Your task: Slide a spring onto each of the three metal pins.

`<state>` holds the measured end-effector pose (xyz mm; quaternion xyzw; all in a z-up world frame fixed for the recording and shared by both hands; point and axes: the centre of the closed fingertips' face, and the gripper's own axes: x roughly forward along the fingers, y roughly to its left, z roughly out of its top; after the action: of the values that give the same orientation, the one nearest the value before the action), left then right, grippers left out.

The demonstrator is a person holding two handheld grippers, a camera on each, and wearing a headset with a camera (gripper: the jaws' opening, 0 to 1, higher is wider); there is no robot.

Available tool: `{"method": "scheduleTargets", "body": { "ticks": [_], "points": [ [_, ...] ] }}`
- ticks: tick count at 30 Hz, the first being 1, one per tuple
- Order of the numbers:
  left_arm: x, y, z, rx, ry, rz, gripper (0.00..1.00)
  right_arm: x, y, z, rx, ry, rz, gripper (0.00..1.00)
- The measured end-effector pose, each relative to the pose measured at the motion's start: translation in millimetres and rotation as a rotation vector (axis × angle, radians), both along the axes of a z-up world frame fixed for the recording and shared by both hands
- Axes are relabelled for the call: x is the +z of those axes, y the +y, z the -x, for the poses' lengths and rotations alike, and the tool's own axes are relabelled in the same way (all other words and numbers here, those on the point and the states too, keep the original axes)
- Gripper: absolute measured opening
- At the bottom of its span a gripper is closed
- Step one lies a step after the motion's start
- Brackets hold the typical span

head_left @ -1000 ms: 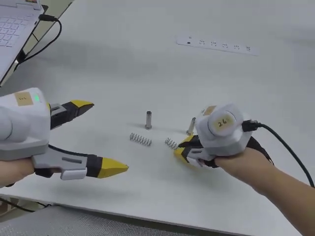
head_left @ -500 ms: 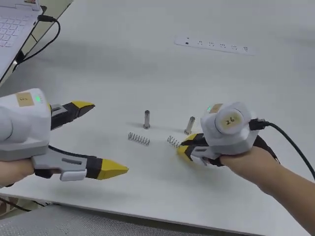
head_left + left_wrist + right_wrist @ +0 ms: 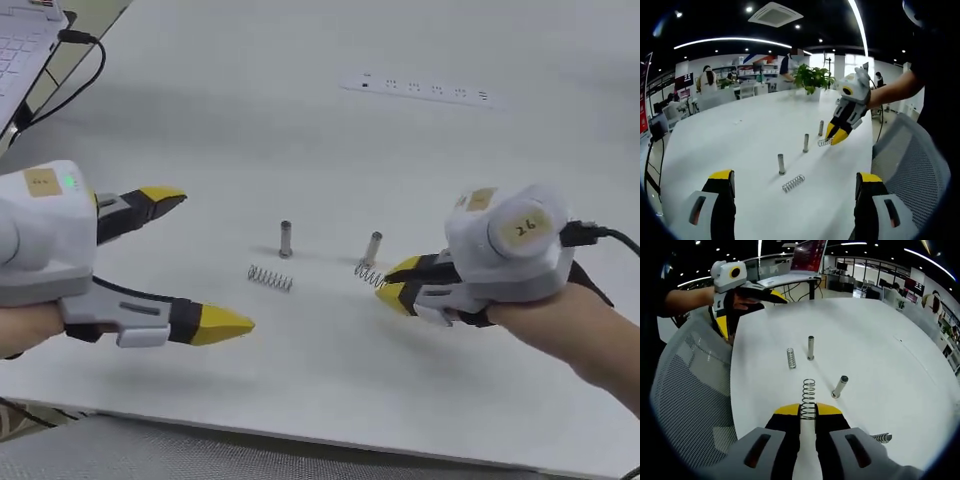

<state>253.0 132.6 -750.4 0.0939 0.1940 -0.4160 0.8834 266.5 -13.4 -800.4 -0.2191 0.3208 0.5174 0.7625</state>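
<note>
Two upright metal pins (image 3: 286, 238) (image 3: 374, 247) stand mid-table. My right gripper (image 3: 393, 286) is shut on a small spring (image 3: 368, 272), which sticks out of its yellow tips just beside the nearer pin's base. In the right gripper view the held spring (image 3: 809, 392) points forward between the jaws, with a pin (image 3: 840, 386) to its right and another pin (image 3: 811, 347) farther off. A loose spring (image 3: 270, 278) lies on the table. My left gripper (image 3: 195, 258) hovers open at the left, holding nothing. Its own view shows three pins (image 3: 781, 164) (image 3: 805, 143) (image 3: 821, 128).
A white power strip (image 3: 425, 90) lies far back on the white table (image 3: 300, 120). A laptop (image 3: 20, 50) with a black cable (image 3: 85, 75) sits at the far left. The table's front edge (image 3: 300, 440) runs close below the grippers. A small coiled piece (image 3: 881, 438) lies low right.
My right gripper has drawn back to the right with the spring shut in its tips, taking it from the table to beside the right pin. The left gripper has barely moved.
</note>
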Motion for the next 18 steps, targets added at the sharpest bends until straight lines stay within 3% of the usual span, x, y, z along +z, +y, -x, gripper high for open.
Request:
{"method": "scheduleTargets", "body": {
  "ticks": [8,13,18],
  "points": [
    [8.3,-18.2,-7.3,-0.053,-0.045,0.009,0.97,20.1,-12.2,6.9,0.073,-0.045,0.009,0.08],
    [19.9,-39.1,-0.6,-0.135,-0.085,0.051,0.90,27.0,-19.1,9.9,0.109,-0.089,0.030,0.08],
    [23.1,-46.6,-3.7,-0.141,-0.096,0.046,0.85,27.6,-22.0,10.7,0.122,-0.103,0.043,0.08]
  ]
}}
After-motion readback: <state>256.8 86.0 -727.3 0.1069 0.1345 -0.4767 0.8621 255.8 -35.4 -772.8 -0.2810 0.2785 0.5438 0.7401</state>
